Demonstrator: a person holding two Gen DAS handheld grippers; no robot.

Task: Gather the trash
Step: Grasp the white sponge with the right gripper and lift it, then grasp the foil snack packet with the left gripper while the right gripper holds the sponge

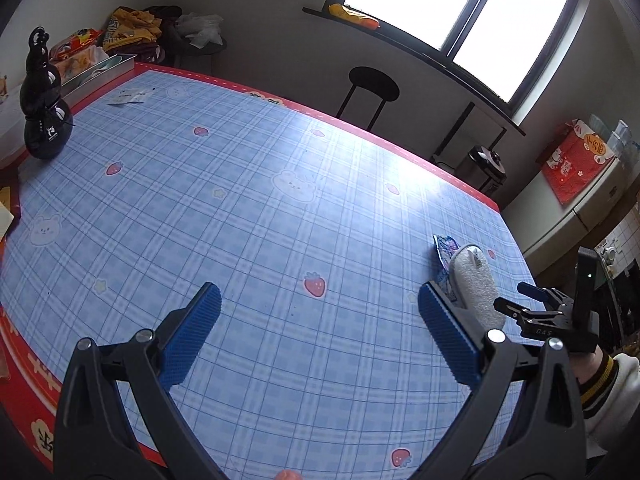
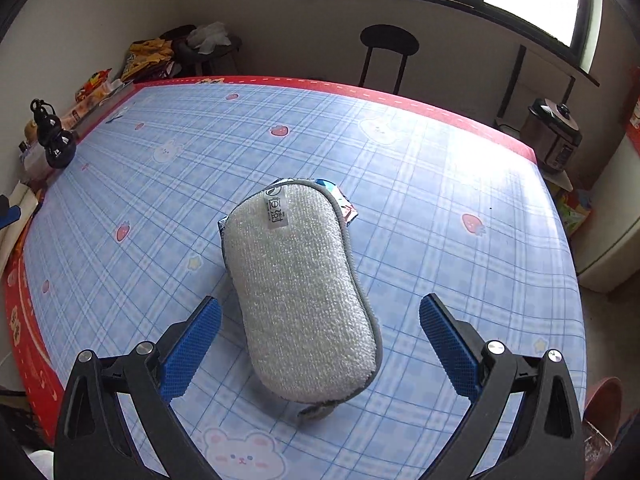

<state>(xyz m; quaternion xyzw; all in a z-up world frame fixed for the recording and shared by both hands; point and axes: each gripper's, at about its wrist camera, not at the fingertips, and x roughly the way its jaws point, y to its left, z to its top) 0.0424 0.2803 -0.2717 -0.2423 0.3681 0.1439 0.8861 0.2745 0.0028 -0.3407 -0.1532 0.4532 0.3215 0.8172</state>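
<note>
A white scrubbing sponge with a grey edge [image 2: 300,300] lies on the blue plaid tablecloth [image 2: 440,220], on top of a shiny blue wrapper [image 2: 340,200] that pokes out at its far end. My right gripper [image 2: 320,344] is open, its blue pads either side of the sponge's near half, not touching it. My left gripper [image 1: 320,336] is open and empty over bare cloth. In the left wrist view the sponge [image 1: 476,284], the wrapper [image 1: 446,248] and the right gripper [image 1: 532,304] sit at the right, beyond my right finger.
A black gourd-shaped bottle [image 1: 42,100] stands at the table's far left beside a grey tray [image 1: 100,72]. A small paper scrap [image 1: 130,96] lies near the tray. A black stool [image 1: 372,88] stands beyond the far edge. A rice cooker [image 2: 554,136] sits on the floor at the right.
</note>
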